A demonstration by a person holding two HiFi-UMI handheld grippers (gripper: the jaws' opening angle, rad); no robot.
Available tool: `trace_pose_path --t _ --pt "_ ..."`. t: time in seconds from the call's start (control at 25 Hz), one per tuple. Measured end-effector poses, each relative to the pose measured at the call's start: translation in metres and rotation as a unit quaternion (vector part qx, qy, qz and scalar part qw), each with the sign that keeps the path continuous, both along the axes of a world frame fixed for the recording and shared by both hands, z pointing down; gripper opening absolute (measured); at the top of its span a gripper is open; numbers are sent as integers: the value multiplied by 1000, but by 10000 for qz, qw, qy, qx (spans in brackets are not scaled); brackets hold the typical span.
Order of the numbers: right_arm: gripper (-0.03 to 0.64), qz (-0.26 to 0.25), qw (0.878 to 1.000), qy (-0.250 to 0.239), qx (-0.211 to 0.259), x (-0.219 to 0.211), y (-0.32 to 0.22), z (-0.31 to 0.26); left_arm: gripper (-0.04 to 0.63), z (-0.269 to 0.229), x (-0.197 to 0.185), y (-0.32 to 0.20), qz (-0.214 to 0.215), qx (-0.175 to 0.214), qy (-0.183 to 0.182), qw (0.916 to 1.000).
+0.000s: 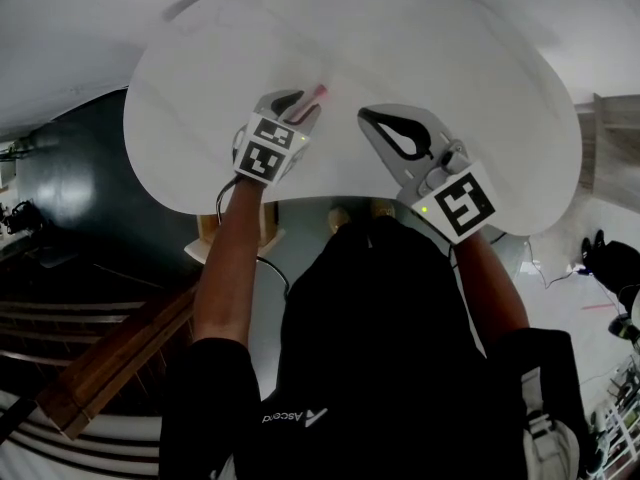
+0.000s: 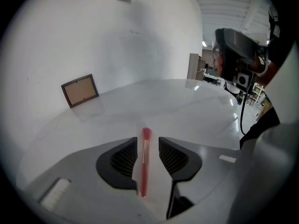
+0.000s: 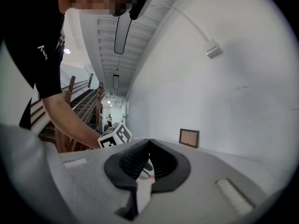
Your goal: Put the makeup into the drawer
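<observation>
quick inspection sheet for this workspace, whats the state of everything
surface: white oval table
job's things: pink makeup brush lying flat on the table; no drawer seen
clutter: picture frame leaning on the wall at the far edge
grippers: left gripper open, jaws either side of the brush, not pressing it; right gripper shut, empty
cables: black cable hanging below the left gripper
surroundings: white wall; wooden staircase on the left

The white table [image 1: 200, 118] is smooth and glossy (it throws faint reflections). The pink makeup brush [image 2: 144, 171] has a shiny metallic ferrule. The left gripper [image 2: 148, 142] has ribbed black pads [image 2: 125, 158] and a matt grey plastic body.
</observation>
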State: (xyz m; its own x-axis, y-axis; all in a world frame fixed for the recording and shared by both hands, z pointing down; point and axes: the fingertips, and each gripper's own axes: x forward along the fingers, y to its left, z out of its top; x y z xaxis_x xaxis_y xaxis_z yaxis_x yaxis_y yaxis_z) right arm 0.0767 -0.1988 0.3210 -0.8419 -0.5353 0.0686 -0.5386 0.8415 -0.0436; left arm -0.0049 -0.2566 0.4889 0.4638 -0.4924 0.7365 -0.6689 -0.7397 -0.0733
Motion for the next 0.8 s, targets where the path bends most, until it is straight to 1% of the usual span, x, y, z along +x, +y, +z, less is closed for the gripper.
trace_pose_path --t 0.16,0.32,0.56,0.72,0.8 --pt "3 50 10000 10 -62 2 -2 5 135 13 -1 -4 45 -208 -135 9997" --pt "3 91 9999 13 -121 3 -1 8 134 18 -3 -5 34 -303 -158 9994" --pt "3 121 9998 1 -181 4 -3 13 118 20 -2 -4 15 -507 69 9987" --pt "3 125 9997 18 -225 3 -4 15 100 19 -2 -5 -54 -513 208 9985" --pt "3 125 9997 33 -229 3 -3 16 77 20 -3 -5 -83 -511 243 9984"
